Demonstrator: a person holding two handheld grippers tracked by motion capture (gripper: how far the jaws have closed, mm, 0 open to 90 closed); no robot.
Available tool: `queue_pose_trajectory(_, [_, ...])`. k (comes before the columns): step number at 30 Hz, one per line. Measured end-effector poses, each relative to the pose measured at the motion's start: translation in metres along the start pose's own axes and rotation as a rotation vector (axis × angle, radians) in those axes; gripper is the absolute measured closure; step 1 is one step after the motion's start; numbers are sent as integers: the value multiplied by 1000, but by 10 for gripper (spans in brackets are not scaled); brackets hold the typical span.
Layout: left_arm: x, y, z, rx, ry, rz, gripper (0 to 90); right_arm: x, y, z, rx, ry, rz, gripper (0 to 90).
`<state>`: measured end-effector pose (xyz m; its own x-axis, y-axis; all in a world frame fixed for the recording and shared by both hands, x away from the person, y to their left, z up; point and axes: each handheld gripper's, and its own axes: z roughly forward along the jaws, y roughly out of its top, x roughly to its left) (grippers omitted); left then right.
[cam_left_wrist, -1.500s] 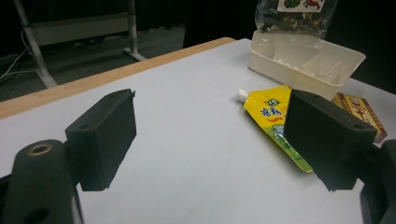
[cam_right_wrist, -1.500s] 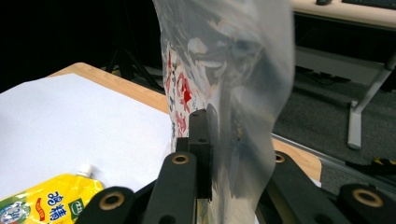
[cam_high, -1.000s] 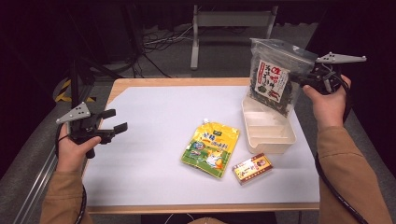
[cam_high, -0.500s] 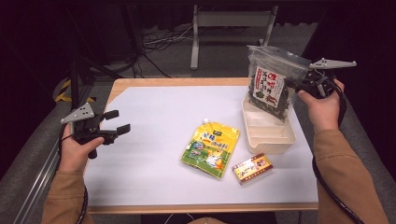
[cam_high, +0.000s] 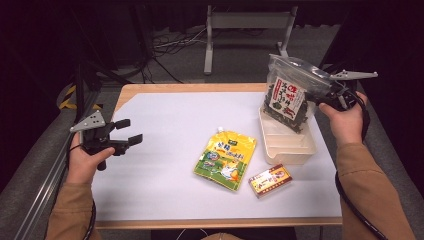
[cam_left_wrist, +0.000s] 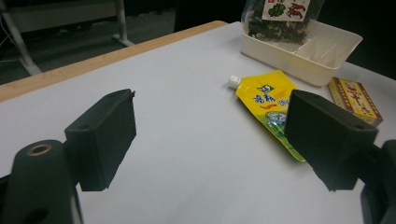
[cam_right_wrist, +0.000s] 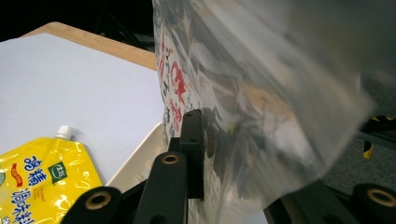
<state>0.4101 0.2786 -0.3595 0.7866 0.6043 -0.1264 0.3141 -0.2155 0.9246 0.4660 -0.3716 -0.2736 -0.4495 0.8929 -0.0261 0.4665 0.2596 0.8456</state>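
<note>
The right gripper (cam_high: 320, 95) pinches a clear bag of dried dark food (cam_high: 289, 98) by its upper edge, at about 2 o'clock on the table. The bag hangs upright, and its bottom seems to touch the far end of the white tray (cam_high: 287, 142), though the view there is not clear. To do this step well, I think the bag should go down slowly and lean along the tray, so that it lies flat and does not tip out. The left gripper (cam_high: 126, 140) waits at 9 o'clock with its jaws spread and empty. A yellow spout pouch (cam_high: 226, 158) and a small box (cam_high: 270, 180) lie near the tray.
</note>
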Motion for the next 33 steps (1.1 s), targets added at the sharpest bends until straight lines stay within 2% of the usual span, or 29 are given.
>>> queue_pose_trajectory(7, [-2,0,8,23,-10,13,172,-3,-4,-6,-16,-8,30,651])
queue_pose_trajectory(10, [-4,-1,12,31,-18,8,172,-3,-4,-8,-23,-19,36,577])
queue_pose_trajectory(11, [-4,-1,13,39,-17,18,171,-3,-5,-10,-27,-18,44,543])
queue_pose_trajectory(15, [-5,-2,18,52,-25,12,170,-5,-6,-12,-51,0,97,405])
queue_pose_trajectory(18, [-6,-3,23,66,-26,19,169,-5,-8,-13,-54,4,92,355])
queue_pose_trajectory(21, [-8,-3,28,75,-38,18,168,-3,-10,-16,-50,-6,69,337])
queue_pose_trajectory(25, [-10,-1,34,86,-47,30,166,0,-12,-22,-49,-16,63,316])
queue_pose_trajectory(26, [-11,0,35,87,-49,22,163,1,-12,-24,-52,-20,59,307])
queue_pose_trajectory(27, [-12,1,38,87,-51,33,162,3,-12,-26,-53,-25,57,305])
queue_pose_trajectory(30, [-15,2,43,96,-65,31,158,11,-12,-35,-48,-43,32,299])
queue_pose_trajectory(33, [-18,4,49,113,-71,33,154,15,-14,-41,-34,-55,30,298])
